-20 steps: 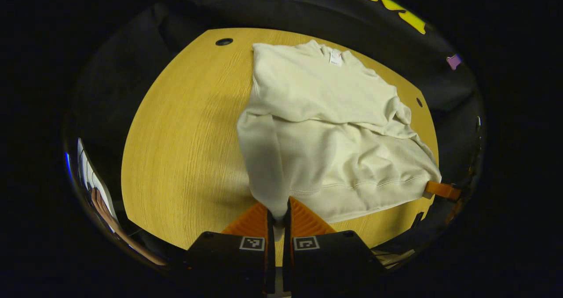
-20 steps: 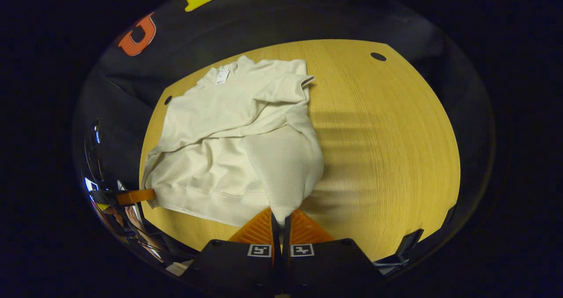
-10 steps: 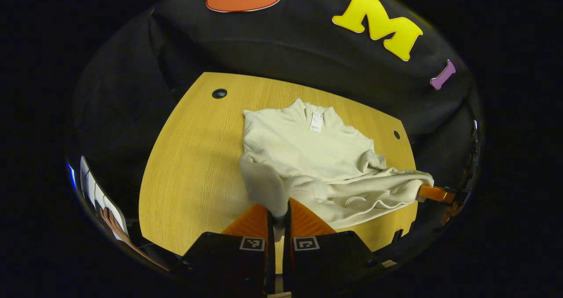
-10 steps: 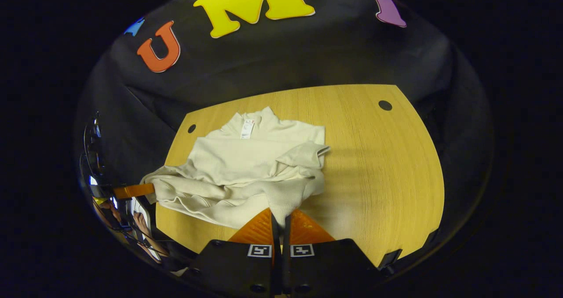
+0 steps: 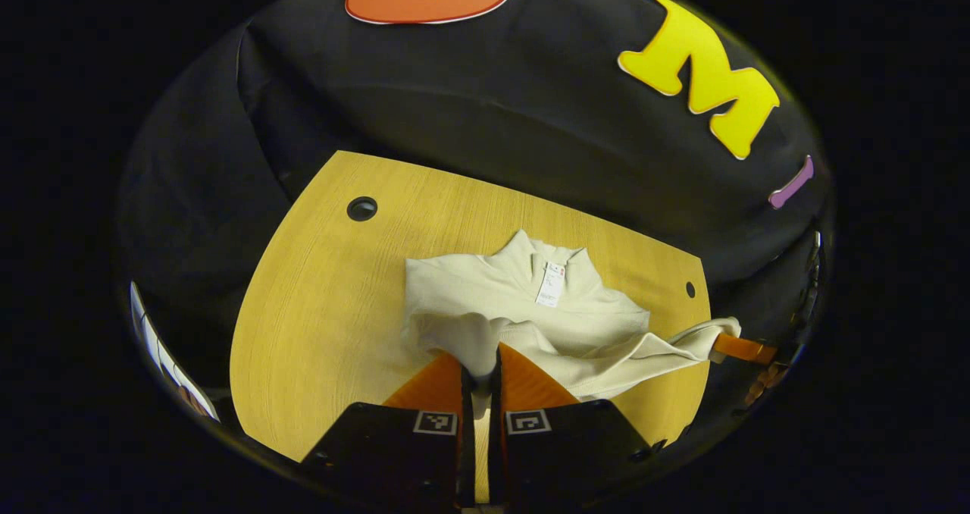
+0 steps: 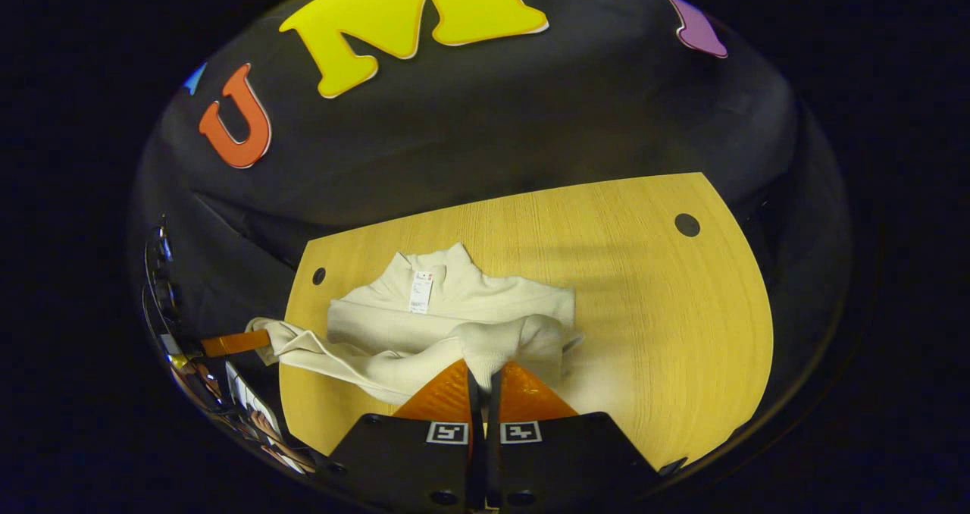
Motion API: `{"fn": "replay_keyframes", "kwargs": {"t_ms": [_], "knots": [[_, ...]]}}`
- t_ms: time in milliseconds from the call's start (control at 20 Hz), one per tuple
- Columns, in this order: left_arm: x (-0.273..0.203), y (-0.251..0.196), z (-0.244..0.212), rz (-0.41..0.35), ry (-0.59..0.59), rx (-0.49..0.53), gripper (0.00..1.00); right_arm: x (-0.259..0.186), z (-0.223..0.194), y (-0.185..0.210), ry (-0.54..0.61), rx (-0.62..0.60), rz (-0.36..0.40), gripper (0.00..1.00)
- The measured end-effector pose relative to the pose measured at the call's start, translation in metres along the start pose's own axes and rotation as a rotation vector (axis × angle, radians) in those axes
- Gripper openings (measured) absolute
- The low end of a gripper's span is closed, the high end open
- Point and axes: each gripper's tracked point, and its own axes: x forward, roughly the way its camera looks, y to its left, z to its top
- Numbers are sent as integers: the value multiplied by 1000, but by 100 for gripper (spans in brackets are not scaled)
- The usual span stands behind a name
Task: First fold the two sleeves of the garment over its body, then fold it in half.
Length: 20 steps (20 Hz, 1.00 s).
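Right now the left gripper (image 5: 479, 362) has its two fingers squeezed tight on one bottom corner of the cream garment (image 5: 523, 313), and the cloth bunches up just in front of the fingertips. From there the rest of the garment spreads away over the yellow wooden table (image 5: 318, 324), with the collar and its small white tag (image 5: 551, 285) at the far end. In the left gripper view, the right gripper (image 5: 739, 347) peeks in at the right edge, and the other bottom corner is stretched out to it. In the right gripper view, the right gripper (image 6: 485, 370) is also pinched shut on a corner of the garment (image 6: 455, 317), with the cloth puffed up right at its fingers. The bottom edge hangs like a band from there over to the left gripper (image 6: 235, 342) at the left side. The tag (image 6: 419, 290) and collar lie farther off, flat on the table (image 6: 644, 309).
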Motion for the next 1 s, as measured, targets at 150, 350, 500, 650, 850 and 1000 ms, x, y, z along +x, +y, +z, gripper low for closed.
{"fn": "replay_keyframes", "kwargs": {"t_ms": [150,350,500,650,850,1000], "knots": [[77,14,14,27,34,-6,10,51,14,-1,23,32,-26,0],[100,21,3,54,60,34,10,98,27,-1,12,70,-66,2],[106,12,14,37,30,67,23,102,32,2,-19,39,-102,2],[110,4,20,18,-12,78,55,104,37,9,-69,3,-106,17],[104,3,33,11,-88,69,93,96,38,17,-126,-43,-89,29],[87,10,43,44,-179,99,94,86,39,14,-163,-121,-119,75]]}}
